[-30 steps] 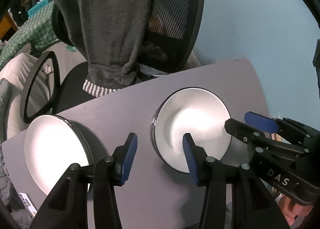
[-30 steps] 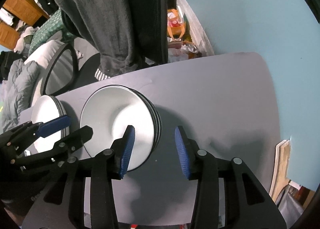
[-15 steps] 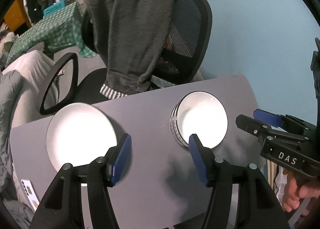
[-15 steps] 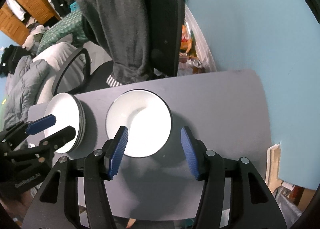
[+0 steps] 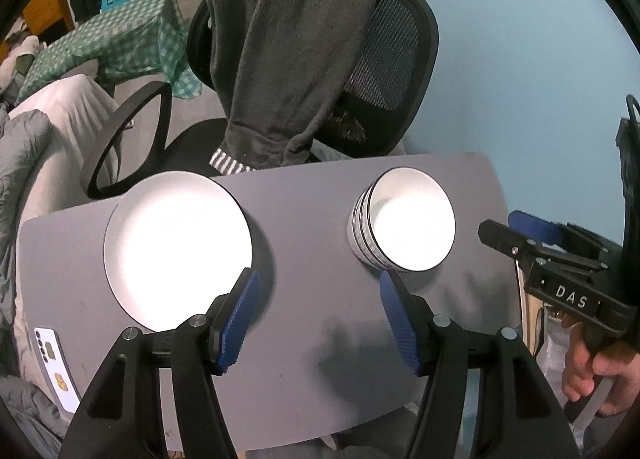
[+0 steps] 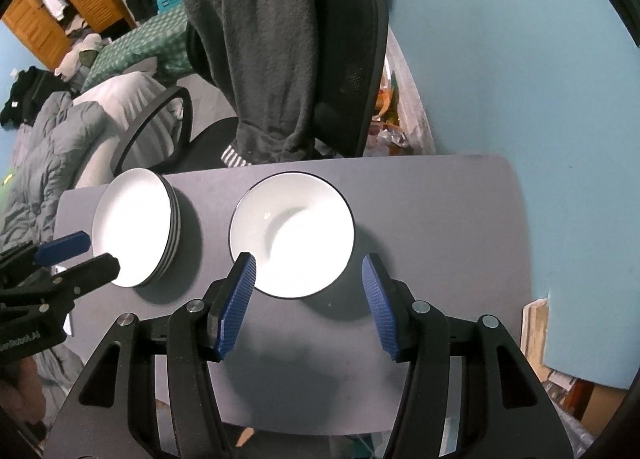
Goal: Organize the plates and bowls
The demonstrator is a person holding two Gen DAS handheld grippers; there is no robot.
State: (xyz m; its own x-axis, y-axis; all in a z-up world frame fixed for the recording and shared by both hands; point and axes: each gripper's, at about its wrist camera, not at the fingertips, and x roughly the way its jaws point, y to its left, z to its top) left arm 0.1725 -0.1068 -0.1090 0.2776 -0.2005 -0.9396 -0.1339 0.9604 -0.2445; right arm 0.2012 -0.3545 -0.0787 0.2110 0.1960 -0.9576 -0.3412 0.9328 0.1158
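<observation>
The stack of bowls [image 6: 292, 233] sat on the grey table [image 6: 440, 227] just ahead of the right gripper [image 6: 308, 299], whose ribbed blue pads stood wide apart and empty. The stack of plates [image 5: 176, 247] lay ahead and left of the left gripper [image 5: 320, 319], likewise wide and empty. Both stacks were glossy white, round, with thin dark rims, well apart.
</observation>
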